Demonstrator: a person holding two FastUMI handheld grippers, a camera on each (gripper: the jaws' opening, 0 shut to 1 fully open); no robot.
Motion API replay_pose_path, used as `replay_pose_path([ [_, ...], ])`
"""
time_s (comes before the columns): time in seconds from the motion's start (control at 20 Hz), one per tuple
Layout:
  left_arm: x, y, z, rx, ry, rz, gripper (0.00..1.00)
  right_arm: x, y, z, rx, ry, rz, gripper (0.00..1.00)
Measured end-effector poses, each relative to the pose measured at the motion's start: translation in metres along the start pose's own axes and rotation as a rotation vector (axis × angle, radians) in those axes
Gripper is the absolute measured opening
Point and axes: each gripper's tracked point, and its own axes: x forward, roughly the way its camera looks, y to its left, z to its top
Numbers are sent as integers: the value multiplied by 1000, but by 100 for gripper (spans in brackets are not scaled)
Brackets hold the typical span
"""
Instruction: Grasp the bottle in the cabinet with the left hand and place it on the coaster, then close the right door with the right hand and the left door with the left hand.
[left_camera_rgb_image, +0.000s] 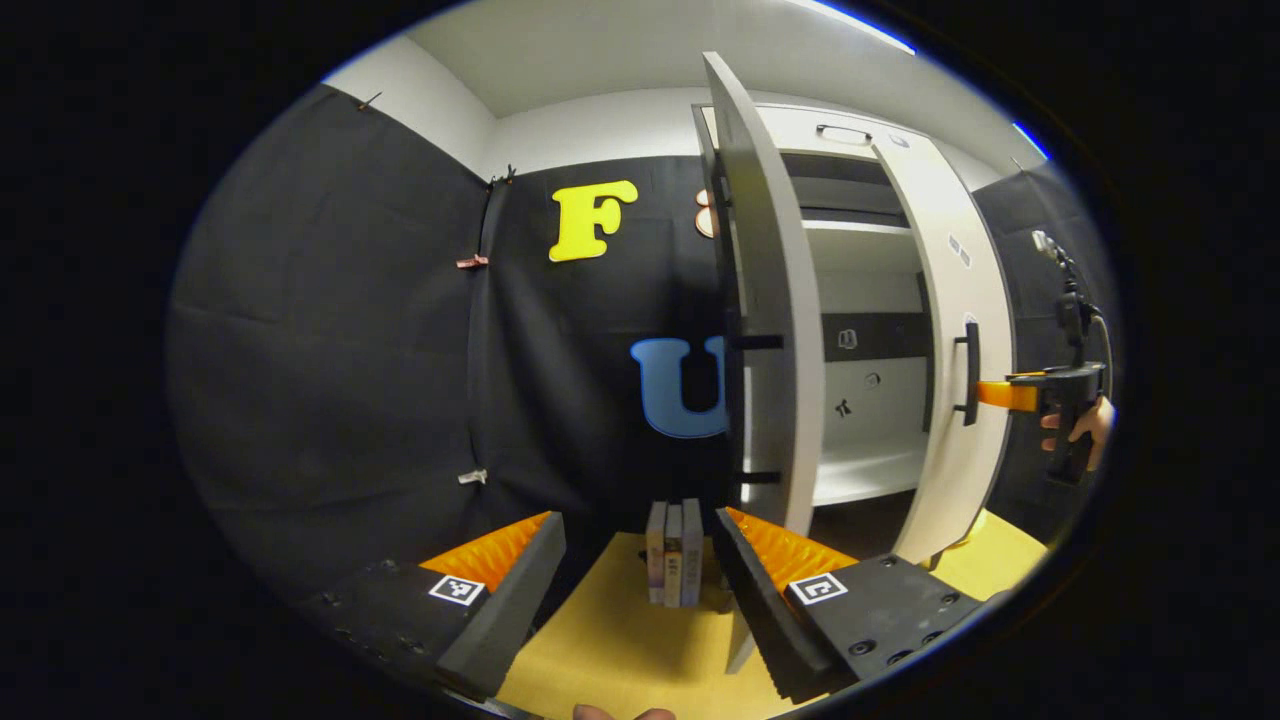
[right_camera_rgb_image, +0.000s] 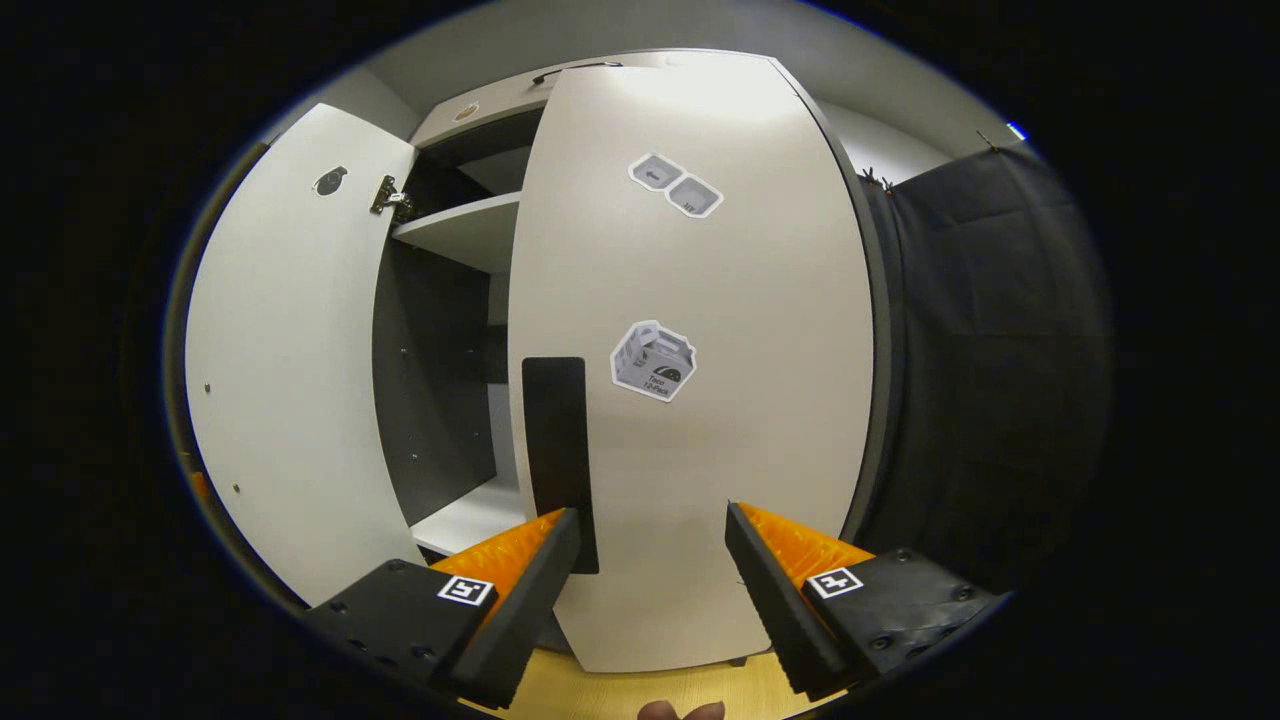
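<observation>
- Right claw (right_camera_rgb_image: 648, 560), fingers apart, faces the right door (right_camera_rgb_image: 700, 400), half-closed; pushing it shut seems the step in hand.
- Left claw (left_camera_rgb_image: 640, 575) spread, left door (left_camera_rgb_image: 770, 330) at one o'clock.
- Bottle: I can't tell where.

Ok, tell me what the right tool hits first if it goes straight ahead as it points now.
Most likely the white right cabinet door, near its black handle; the right tool faces it, jaws open.

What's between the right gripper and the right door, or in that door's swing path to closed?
Nothing visible. The right gripper, open, faces the right door front beside its handle. The cabinet opening behind looks free of obstructions; the left door stands open, off to the side.
</observation>
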Motion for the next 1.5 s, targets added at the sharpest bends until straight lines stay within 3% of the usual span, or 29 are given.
replay_pose_path([
  [0.35, 44, -8, 0, -56, -5, -46, 94, -34, -15, 5, -6, 3, -12, 98],
  [0.55, 44, -18, 0, -65, -16, -102, 91, -59, -27, 4, -69, -3, -19, 97],
  [0.8, 38, -34, -2, -81, -2, -109, 90, -81, -38, 2, -87, 1, -27, 96],
  [1.25, 21, -109, 6, -54, -4, -142, 92, -105, -64, -6, -13, 44, -32, 96],
  [1.45, 22, -151, 9, -41, -7, -191, 90, -114, -82, -5, -2, 54, -52, 96],
  [1.5, 24, -165, 10, -32, -8, -210, 95, -118, -88, -5, 1, 59, -60, 96],
])
